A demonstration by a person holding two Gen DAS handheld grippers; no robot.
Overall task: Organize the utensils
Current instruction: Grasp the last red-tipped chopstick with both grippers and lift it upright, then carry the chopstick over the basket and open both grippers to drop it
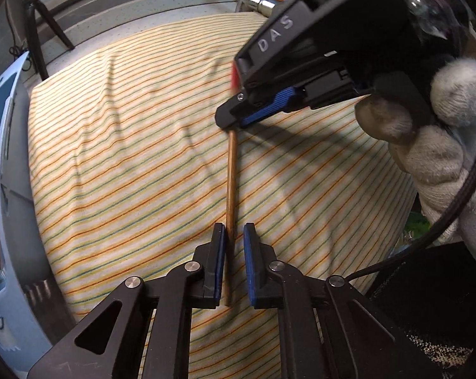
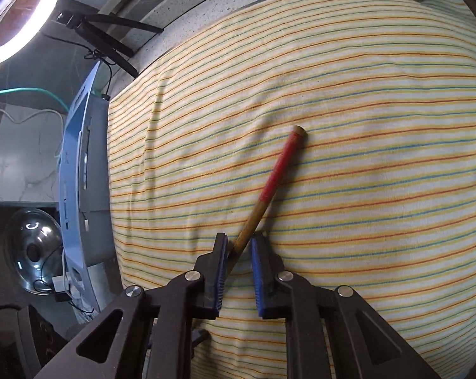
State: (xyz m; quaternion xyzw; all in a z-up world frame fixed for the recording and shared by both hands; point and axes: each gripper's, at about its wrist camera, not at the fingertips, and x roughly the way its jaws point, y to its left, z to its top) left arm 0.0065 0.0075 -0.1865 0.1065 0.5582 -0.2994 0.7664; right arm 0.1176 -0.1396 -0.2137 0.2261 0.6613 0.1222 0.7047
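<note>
Left hand-held gripper [image 1: 234, 237]: clamped on chopstick [image 1: 231, 186] tip.
Right hand-held gripper [image 2: 240, 246]: clamped mid-shaft.
Risk: uneven lift, chopstick pivoting, slipping onto striped cloth [image 1: 127, 145].

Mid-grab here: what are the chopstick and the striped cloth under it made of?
Chopstick: looks like wood or bamboo, with a brown matte shaft, a red painted band near the thick end and a bare tan tip. Striped cloth: a soft woven fabric, probably cotton, matte, with wrinkles and thin orange, green and blue stripes on cream.
</note>
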